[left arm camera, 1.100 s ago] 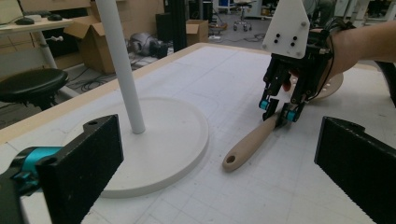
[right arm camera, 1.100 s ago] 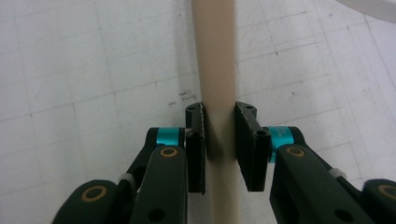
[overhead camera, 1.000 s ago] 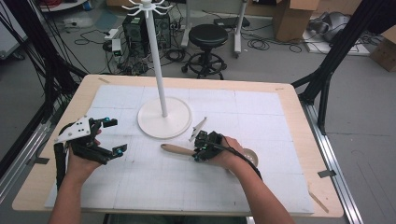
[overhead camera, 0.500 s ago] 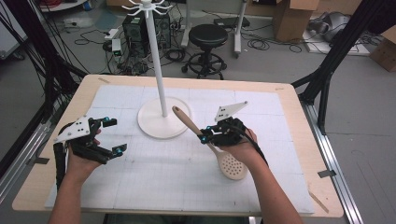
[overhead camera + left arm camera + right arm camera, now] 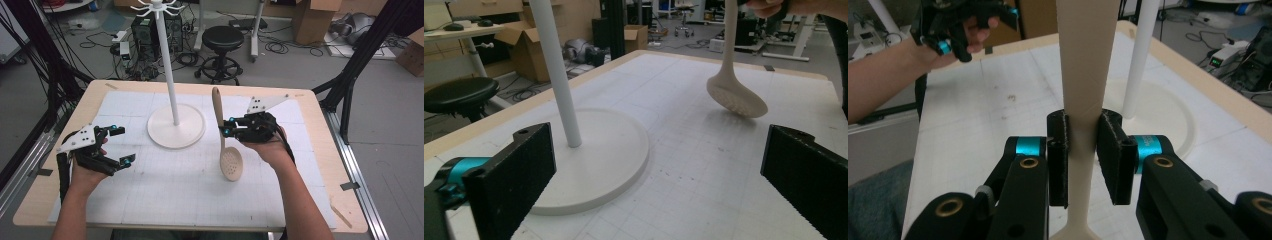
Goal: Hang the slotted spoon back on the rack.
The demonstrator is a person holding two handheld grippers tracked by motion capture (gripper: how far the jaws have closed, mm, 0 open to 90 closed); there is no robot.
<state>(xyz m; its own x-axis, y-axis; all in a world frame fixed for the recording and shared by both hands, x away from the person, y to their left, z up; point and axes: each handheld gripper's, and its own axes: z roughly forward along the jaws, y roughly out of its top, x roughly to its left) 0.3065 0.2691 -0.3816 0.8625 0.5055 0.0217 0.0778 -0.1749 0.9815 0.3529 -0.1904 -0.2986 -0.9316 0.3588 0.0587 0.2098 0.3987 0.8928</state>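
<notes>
At lower left of the high view, the left gripper point(image 5: 116, 146) rests with jaws wide and empty. Centre-right, the right gripper point(image 5: 226, 128) clamps the slotted spoon point(image 5: 224, 139) mid-handle, its long axis near upright, bowl down. The stand point(image 5: 175, 123) lies just left, nearer the right hand.

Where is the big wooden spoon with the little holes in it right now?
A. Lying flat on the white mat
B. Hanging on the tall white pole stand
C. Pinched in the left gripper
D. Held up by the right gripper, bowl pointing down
D. The right gripper has its two black jaws closed on the handle of the pale wooden slotted spoon, whose holed bowl hangs down just above the white gridded mat.
</notes>
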